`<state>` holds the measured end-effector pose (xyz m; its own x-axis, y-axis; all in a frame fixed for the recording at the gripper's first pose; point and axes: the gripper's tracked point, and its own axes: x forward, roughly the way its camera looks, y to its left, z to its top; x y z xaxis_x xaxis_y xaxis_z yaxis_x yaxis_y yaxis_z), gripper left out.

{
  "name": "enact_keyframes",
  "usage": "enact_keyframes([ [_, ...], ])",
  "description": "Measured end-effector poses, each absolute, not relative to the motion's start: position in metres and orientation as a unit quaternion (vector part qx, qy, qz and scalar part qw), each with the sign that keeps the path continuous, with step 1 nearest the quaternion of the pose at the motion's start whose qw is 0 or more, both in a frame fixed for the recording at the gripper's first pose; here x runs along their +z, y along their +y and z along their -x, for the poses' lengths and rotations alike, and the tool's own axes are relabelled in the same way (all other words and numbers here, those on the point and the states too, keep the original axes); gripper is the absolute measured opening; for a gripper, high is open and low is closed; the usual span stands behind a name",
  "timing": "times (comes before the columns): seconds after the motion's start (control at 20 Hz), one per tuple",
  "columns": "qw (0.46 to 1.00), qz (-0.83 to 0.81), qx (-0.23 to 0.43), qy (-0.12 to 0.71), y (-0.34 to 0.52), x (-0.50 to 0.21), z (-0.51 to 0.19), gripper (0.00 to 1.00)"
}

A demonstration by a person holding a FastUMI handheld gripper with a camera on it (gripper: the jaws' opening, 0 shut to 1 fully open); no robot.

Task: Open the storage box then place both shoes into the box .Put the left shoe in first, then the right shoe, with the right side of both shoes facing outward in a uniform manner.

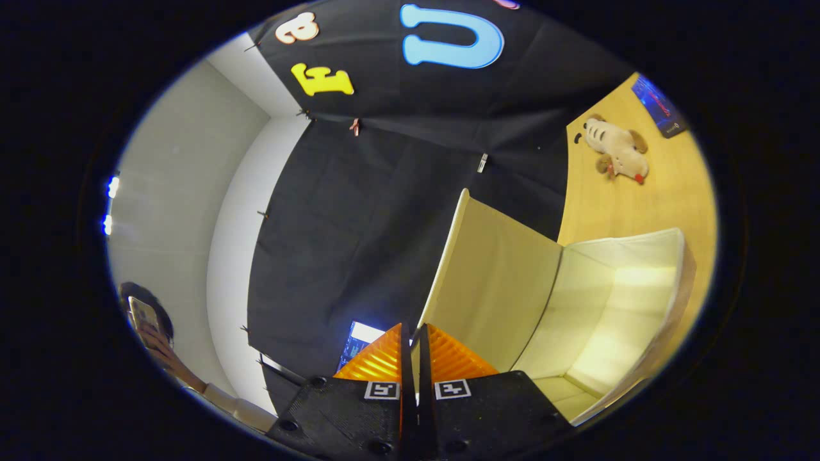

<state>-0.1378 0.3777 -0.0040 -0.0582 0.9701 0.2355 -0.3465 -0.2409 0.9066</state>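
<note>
Gripper view had my gripper (413, 333) rolled sideways with its jaws clenched on the thin edge of the box (608, 307) lid (493, 282), which stood swung open over an empty interior, so I judged opening done and both shoes left.

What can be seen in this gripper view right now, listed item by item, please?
Storage box: one, cream, open and empty, just ahead of the fingers.
Box lid: one, cream, its edge pinched between the fingers.
Table: one, light wood, under the box.
Plush dog: one, cream and brown, on the table beyond the box.
Person: one, by the grey wall, holding a phone.
Gripper: one, fingers shut on the lid edge.
</note>
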Motion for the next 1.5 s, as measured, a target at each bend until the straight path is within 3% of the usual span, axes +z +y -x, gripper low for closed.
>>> enact_keyframes([
  [0.3, 0.54, -0.433, 0.639, 0.337, 0.441, 0.006, 0.152, 0.05],
  [0.45, 0.57, -0.391, 0.645, 0.326, 0.466, -0.001, 0.162, 0.14],
  [0.55, 0.584, -0.366, 0.651, 0.319, 0.47, -0.005, 0.169, 0.44],
  [0.6, 0.588, -0.363, 0.652, 0.312, 0.469, -0.003, 0.17, 0.65],
  [0.65, 0.591, -0.366, 0.65, 0.306, 0.467, 0.0, 0.168, 0.75],
  [0.7, 0.598, -0.368, 0.646, 0.299, 0.464, 0.001, 0.165, 0.94],
  [1.1, 0.72, -0.306, 0.554, 0.283, 0.382, -0.043, 0.112, 0.96],
  [1.5, 0.84, -0.195, 0.399, 0.313, 0.25, -0.125, 0.068, 0.98],
])
